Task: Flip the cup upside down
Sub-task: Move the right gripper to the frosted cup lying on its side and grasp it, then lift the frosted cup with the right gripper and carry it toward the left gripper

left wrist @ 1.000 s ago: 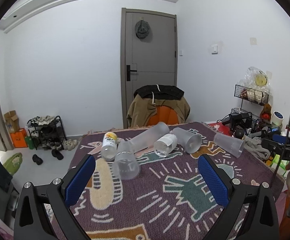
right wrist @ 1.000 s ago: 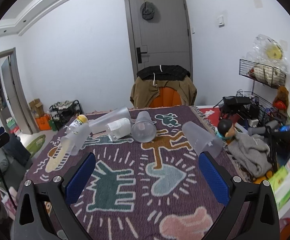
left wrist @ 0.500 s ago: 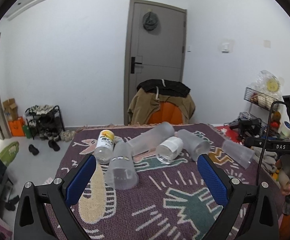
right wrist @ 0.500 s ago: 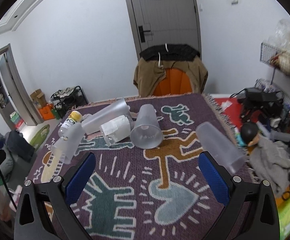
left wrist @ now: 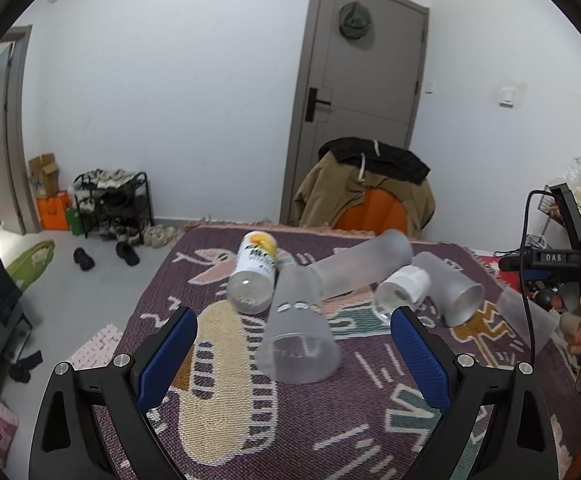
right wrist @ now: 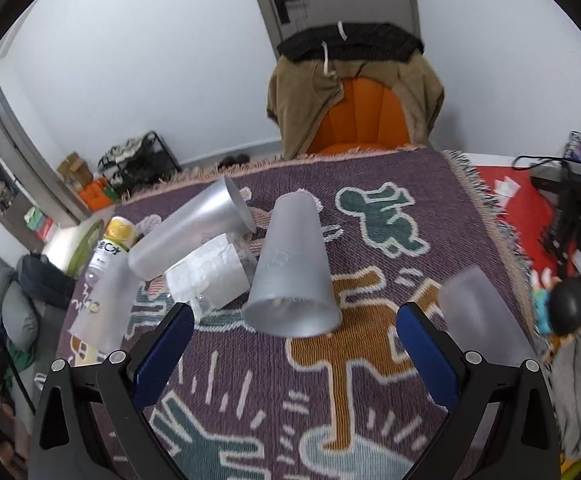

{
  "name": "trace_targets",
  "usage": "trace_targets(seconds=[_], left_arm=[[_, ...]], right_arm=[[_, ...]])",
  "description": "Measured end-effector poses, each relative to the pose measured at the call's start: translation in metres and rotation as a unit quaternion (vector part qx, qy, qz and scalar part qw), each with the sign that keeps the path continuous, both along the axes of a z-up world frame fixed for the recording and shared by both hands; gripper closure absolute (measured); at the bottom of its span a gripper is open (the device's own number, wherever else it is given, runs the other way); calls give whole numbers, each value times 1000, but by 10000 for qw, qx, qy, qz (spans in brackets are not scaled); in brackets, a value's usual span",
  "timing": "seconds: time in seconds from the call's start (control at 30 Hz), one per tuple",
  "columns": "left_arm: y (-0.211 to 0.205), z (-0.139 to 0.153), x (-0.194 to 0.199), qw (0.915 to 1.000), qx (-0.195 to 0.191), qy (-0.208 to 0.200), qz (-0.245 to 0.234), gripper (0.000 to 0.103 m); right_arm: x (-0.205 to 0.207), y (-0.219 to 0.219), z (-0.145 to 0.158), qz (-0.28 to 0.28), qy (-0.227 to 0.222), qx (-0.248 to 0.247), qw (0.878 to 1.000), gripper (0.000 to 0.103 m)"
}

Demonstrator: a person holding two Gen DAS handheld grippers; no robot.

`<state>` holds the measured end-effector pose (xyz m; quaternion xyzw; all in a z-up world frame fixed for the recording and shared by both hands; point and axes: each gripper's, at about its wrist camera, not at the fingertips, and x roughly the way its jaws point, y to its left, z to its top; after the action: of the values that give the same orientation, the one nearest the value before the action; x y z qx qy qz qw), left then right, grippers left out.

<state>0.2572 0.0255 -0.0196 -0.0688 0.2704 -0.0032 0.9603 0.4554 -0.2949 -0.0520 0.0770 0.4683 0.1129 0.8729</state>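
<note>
Left wrist view: left tongs [left wrist: 294, 344] are held wide open, empty; a frosted cup [left wrist: 298, 332] lies on its side on the rug-covered counter [left wrist: 370, 420], mouth toward the camera, between the pads. Right wrist view: right tongs [right wrist: 294, 340] are also spread open, empty, with another cup [right wrist: 292, 272] lying just ahead, mouth toward the camera.

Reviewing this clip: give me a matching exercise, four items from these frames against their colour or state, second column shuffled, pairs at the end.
1. chair
2. left tongs
3. frosted cup between the right tongs
4. bottle cap

a. lying on its side
b. yellow
c. orange, draped with clothes
d. open, holding nothing

Pairs: 1-c, 2-d, 3-a, 4-b
</note>
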Motion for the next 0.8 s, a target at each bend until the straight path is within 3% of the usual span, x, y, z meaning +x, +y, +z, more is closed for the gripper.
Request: trace_targets(seconds=[0.3, 0.57, 0.8], left_arm=[[17, -15, 20, 9995, 31, 191, 243, 5], [32, -32, 45, 9977, 7, 503, 456, 5], [42, -35, 59, 9970, -143, 557, 526, 5]], right_arm=[[70, 19, -24, 228, 1088, -216, 9936, 16], [108, 28, -49, 362, 1835, -473, 9812, 17], [125, 37, -74, 442, 2476, -687, 9654, 24]])
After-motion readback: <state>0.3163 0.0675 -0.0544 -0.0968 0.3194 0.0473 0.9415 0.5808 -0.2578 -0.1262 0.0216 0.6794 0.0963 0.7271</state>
